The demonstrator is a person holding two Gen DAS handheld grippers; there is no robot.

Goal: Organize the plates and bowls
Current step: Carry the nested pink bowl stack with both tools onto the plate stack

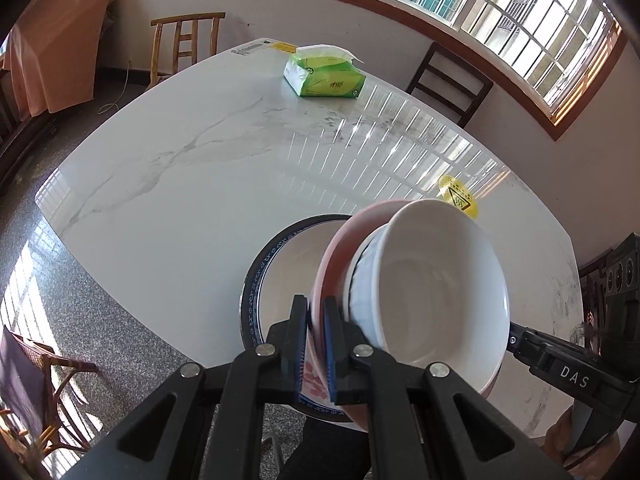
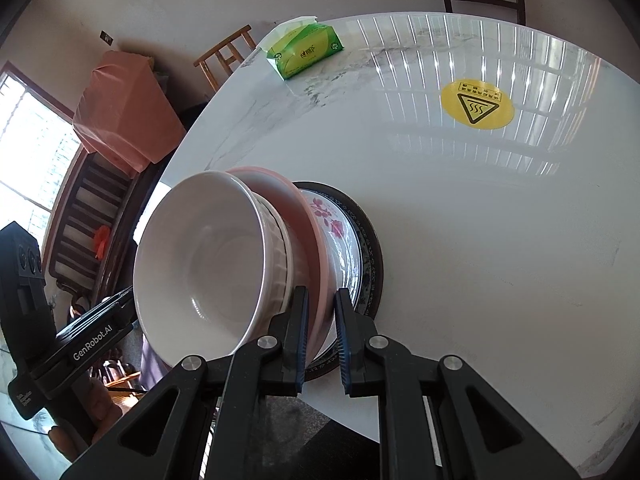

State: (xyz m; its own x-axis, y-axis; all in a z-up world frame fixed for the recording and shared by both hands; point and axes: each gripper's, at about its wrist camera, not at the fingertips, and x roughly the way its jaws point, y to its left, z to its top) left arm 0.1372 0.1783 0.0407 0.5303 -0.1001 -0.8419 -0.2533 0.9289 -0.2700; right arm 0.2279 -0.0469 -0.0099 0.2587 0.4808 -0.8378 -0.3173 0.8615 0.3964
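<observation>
A pink plate (image 1: 340, 252) carries a white bowl (image 1: 436, 280) stacked in a ribbed white bowl. My left gripper (image 1: 316, 312) is shut on the pink plate's rim. My right gripper (image 2: 322, 304) is shut on the opposite rim of the pink plate (image 2: 304, 216), with the white bowl (image 2: 200, 256) to its left. The stack hovers just above a flower-patterned plate (image 2: 336, 220) with a dark blue rim (image 1: 256, 276), which lies on the white marble table (image 1: 180, 168) near its front edge.
A green tissue pack (image 1: 324, 76) lies at the table's far side. A yellow warning sticker (image 2: 478, 104) is on the tabletop. Chairs (image 1: 188, 44) stand around the table; a covered cabinet (image 2: 128, 112) stands by the wall.
</observation>
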